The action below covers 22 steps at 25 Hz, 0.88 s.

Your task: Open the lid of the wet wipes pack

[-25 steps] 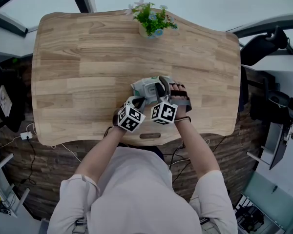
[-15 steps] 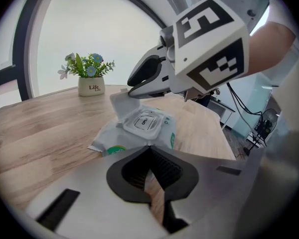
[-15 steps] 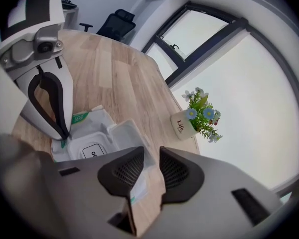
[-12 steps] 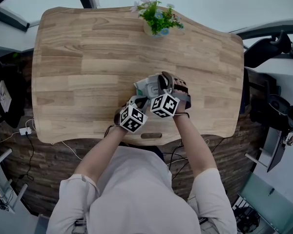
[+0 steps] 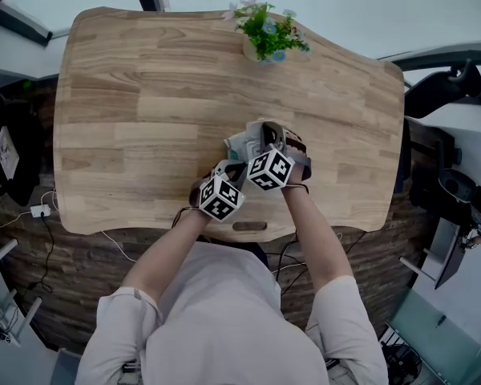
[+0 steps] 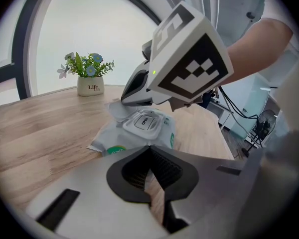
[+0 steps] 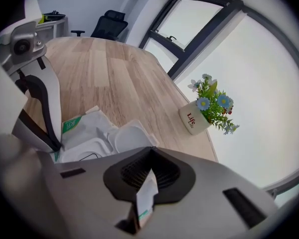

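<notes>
The left gripper [image 5: 228,168] and right gripper [image 5: 266,136] crowd the wet wipes pack [image 5: 240,144] on the table [image 5: 128,95]; left gripper view: jaws nearly together on nothing, the lid [image 6: 144,122] ahead apparently flat; right gripper view: jaws clamp the pack's thin green-printed edge [image 7: 145,195], likely anchoring it for the lift.

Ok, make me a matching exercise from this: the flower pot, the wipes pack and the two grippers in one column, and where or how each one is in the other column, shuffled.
Things
1. flower pot
2. wet wipes pack
3. left gripper
4. right gripper

Places or states
A. jaws shut on a white flap with green print
B. at the far edge of the table
C. jaws together, nothing between them
D. on the table, right by both grippers

Pairs: 1-B, 2-D, 3-C, 4-A
</notes>
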Available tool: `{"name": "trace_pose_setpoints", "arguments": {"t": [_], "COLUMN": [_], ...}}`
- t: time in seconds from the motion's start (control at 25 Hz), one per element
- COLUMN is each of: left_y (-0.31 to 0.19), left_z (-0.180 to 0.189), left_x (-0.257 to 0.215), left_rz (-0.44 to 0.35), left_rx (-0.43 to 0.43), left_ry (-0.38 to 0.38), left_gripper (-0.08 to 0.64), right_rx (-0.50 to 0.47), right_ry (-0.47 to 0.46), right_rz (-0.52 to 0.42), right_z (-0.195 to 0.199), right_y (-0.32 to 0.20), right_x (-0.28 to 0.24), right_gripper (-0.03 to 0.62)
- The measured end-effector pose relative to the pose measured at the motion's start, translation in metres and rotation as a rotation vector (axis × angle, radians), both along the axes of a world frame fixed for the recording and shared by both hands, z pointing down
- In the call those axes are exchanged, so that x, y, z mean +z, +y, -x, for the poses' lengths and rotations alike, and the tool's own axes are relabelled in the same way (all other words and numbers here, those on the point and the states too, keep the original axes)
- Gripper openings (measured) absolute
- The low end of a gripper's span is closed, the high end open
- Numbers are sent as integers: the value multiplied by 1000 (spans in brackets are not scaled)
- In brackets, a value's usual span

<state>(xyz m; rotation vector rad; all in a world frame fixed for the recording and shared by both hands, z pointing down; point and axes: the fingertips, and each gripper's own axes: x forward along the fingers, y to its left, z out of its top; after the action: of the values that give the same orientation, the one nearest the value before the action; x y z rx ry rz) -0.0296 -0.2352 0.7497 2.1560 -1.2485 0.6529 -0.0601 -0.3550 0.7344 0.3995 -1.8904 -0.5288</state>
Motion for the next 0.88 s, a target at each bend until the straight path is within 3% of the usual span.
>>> {"name": "trace_pose_setpoints", "arguments": {"t": [0.56, 0.72, 0.88], "left_y": [-1, 7, 21], "left_z": [0, 3, 6], "left_x": [1, -1, -12], "left_rz": [37, 56, 39], "left_rx": [16, 0, 13], "left_ry": [21, 65, 112], "left_gripper": [20, 20, 20], "right_rx": [96, 144, 236], "right_ry": [-43, -100, -217], "right_rz": [55, 47, 49], "right_z": [-2, -3, -9], "right_y": [-1, -2, -4], "right_x": [4, -9, -33], "right_gripper": [8, 8, 8]}}
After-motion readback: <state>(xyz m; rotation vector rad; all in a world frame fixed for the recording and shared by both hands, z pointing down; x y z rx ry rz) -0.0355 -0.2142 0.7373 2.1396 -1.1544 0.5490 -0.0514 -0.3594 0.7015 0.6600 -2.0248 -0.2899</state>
